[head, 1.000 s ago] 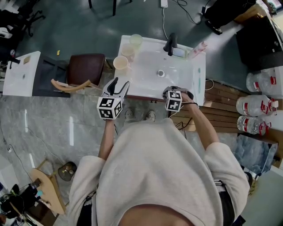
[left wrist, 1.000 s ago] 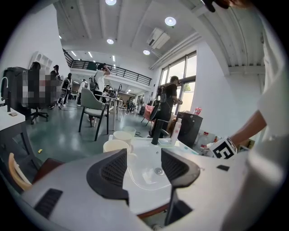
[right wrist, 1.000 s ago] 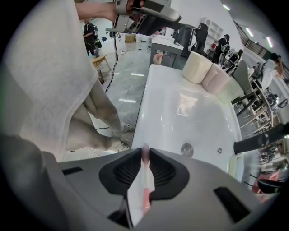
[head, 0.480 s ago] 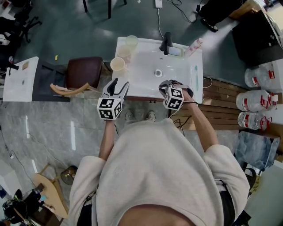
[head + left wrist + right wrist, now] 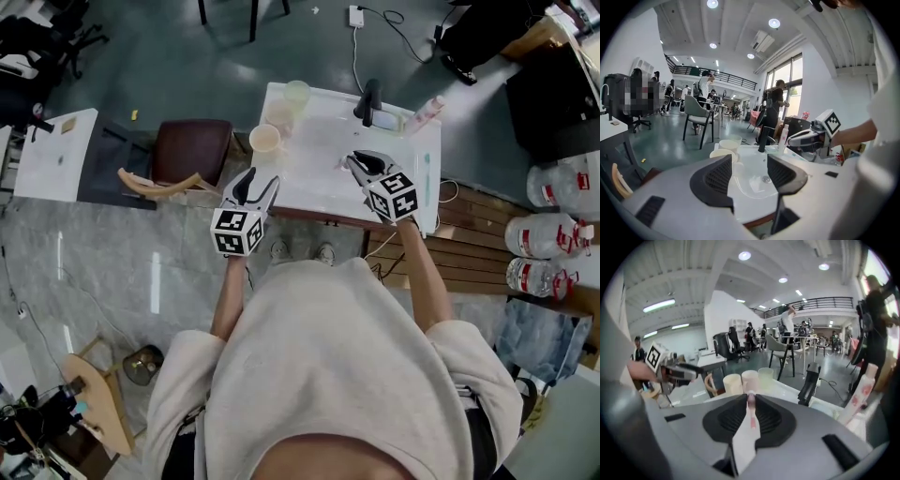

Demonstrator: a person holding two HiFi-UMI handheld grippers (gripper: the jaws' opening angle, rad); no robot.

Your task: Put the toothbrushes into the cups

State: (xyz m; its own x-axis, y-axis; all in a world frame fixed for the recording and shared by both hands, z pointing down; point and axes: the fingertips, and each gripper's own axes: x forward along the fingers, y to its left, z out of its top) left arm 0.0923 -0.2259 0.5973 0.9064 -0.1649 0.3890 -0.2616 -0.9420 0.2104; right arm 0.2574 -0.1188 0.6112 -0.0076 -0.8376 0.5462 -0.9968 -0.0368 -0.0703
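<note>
Three cups stand in a row on the left rim of the white sink (image 5: 314, 192): a yellow cup (image 5: 265, 138), a pink cup (image 5: 279, 114) and a green cup (image 5: 297, 92). My right gripper (image 5: 359, 166) hangs over the basin, shut on a pink toothbrush (image 5: 750, 414) whose handle runs back between the pads. In the right gripper view the yellow cup (image 5: 732, 383), pink cup (image 5: 751, 379) and green cup (image 5: 766, 377) lie straight ahead. A green toothbrush (image 5: 424, 178) lies on the sink's right rim. My left gripper (image 5: 251, 190) stands open and empty at the sink's front left corner.
A black faucet (image 5: 371, 98) stands at the back of the basin, with a pink-and-white tube (image 5: 424, 110) beside it. A brown stool (image 5: 192, 150) is left of the sink. Water jugs (image 5: 553, 234) stand on the floor at right.
My right gripper has risen from the sink's front edge and moved out over the basin, rolling as it went, with the pink toothbrush in it. The left gripper has stayed put.
</note>
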